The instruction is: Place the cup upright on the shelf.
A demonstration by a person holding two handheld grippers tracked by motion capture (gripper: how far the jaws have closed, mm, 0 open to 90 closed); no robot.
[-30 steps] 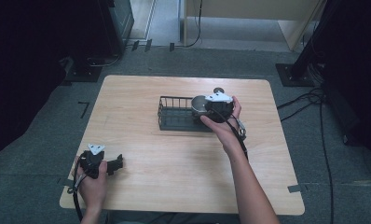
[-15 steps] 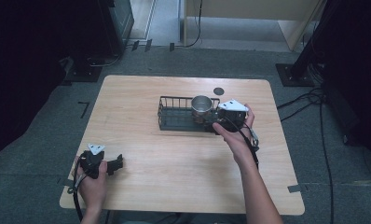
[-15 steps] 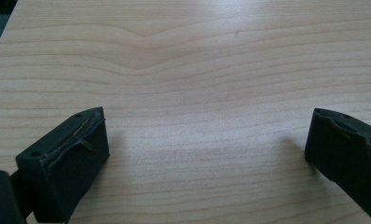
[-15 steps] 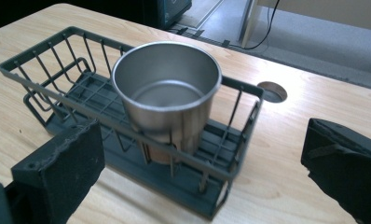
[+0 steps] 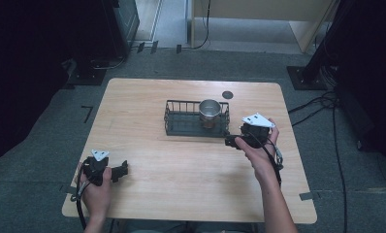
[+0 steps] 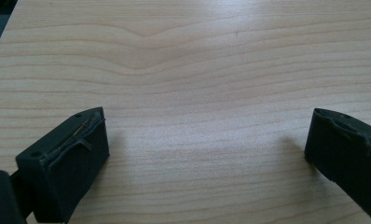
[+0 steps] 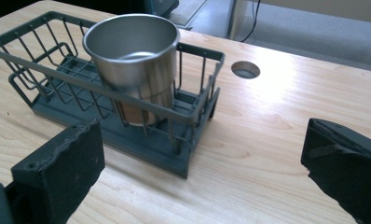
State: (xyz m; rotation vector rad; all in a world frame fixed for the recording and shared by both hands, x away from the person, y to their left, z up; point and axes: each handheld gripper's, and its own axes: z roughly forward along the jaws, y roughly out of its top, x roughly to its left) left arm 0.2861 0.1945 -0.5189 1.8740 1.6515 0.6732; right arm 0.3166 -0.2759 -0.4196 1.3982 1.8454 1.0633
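Observation:
A steel cup (image 5: pixel 209 112) (image 7: pixel 136 60) stands upright in the right end of a dark wire basket (image 5: pixel 179 124) (image 7: pixel 48 100) at the middle of the table. My right gripper (image 5: pixel 231 141) (image 7: pixel 200 172) hovers just right of the basket's near right corner, jaws wide apart and empty, a short way back from the cup. At the table's front left, my left gripper (image 5: pixel 124 170) (image 6: pixel 204 154) rests low over bare wood, open with nothing between its jaws.
A round cable hole (image 5: pixel 226 95) (image 7: pixel 245 69) lies in the wooden table (image 5: pixel 181 194) behind the basket. The basket's left part holds nothing. Cables and dark stands (image 5: pixel 322 102) sit on the floor to the right.
My right gripper let go of the cup, now standing in the basket, and drew back toward the near right with its jaws open. The left gripper has stayed put.

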